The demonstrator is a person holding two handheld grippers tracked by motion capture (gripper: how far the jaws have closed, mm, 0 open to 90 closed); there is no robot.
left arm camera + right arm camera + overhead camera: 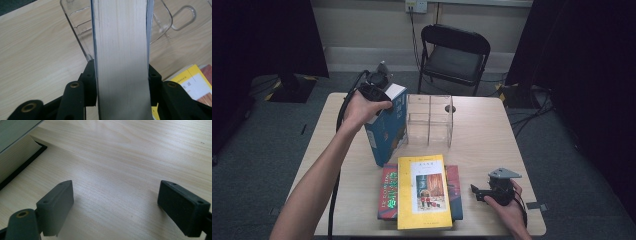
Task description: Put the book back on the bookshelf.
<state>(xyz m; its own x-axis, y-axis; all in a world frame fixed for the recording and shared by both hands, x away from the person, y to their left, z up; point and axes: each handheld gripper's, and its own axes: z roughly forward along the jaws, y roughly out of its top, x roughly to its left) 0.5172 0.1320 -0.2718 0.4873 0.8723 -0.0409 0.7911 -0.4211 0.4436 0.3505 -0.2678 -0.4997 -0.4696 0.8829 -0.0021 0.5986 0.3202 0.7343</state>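
Note:
A thick blue book (pixel 388 131) stands tilted on its lower corner on the wooden table (pixel 482 135), just left of a clear acrylic organizer (pixel 429 120). My left gripper (pixel 386 100) is shut on the book's top end. In the left gripper view the pale page edge (pixel 122 50) runs up between the two jaws, with the pads pressed on both covers, and my left gripper (pixel 122 72) looks down past it at the organizer (pixel 80 25). My right gripper (pixel 478 192) rests at the front right of the table. It is open, and my right gripper (pixel 116 202) has bare wood between its pads.
A yellow book (pixel 423 192) lies on top of a red book (pixel 387 195) at the table's front middle. The stack's page edge (pixel 12 157) sits close to the right gripper. A black folding chair (pixel 454 55) stands behind the table.

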